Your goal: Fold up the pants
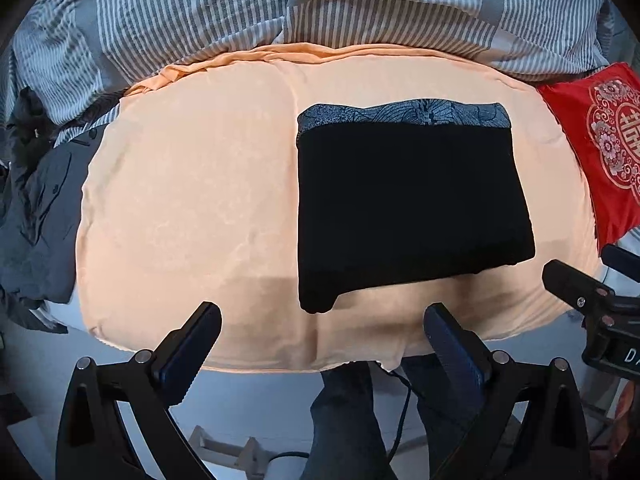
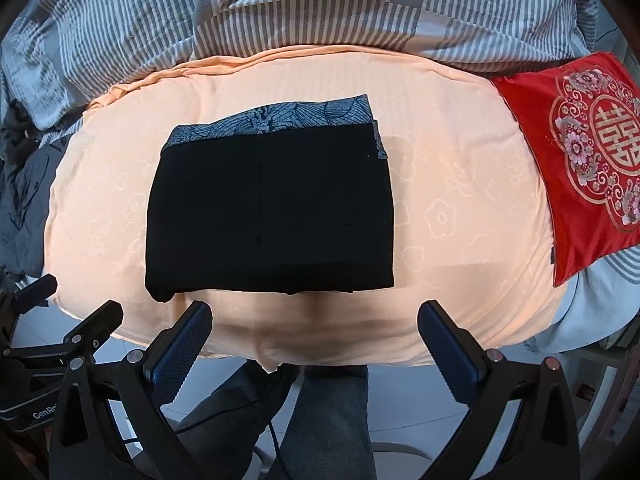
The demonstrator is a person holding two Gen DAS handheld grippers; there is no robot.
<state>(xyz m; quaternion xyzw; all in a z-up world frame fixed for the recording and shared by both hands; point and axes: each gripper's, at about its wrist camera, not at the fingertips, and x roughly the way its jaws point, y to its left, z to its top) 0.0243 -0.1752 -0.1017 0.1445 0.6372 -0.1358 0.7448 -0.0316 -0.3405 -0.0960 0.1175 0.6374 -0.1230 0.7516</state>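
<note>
Black pants [image 2: 272,204], folded into a compact rectangle, lie flat on a peach sheet [image 2: 460,208] spread over the bed. A grey band [image 2: 280,118] with a leaf print shows along the far edge of the bundle; the near edge is dark and slightly uneven at its left corner. In the left wrist view the pants [image 1: 412,208] sit right of centre on the peach sheet [image 1: 192,200]. The left claw [image 1: 322,320] hangs above the near edge of the bed, fingers spread wide and released, touching no cloth. The right claw [image 2: 316,318] hovers likewise just short of the pants' near edge, also spread apart and empty. A red cushion [image 2: 576,160] with a floral gold medallion rests at the right border of the sheet, apart from the pants. A grey-and-white striped duvet [image 2: 320,8] is bunched along the far side. Dark grey clothing [image 1: 36,216] lies heaped at the left. Below the bed edge, a person's trouser legs [image 2: 328,420] stand on a pale floor [image 1: 248,396].
</note>
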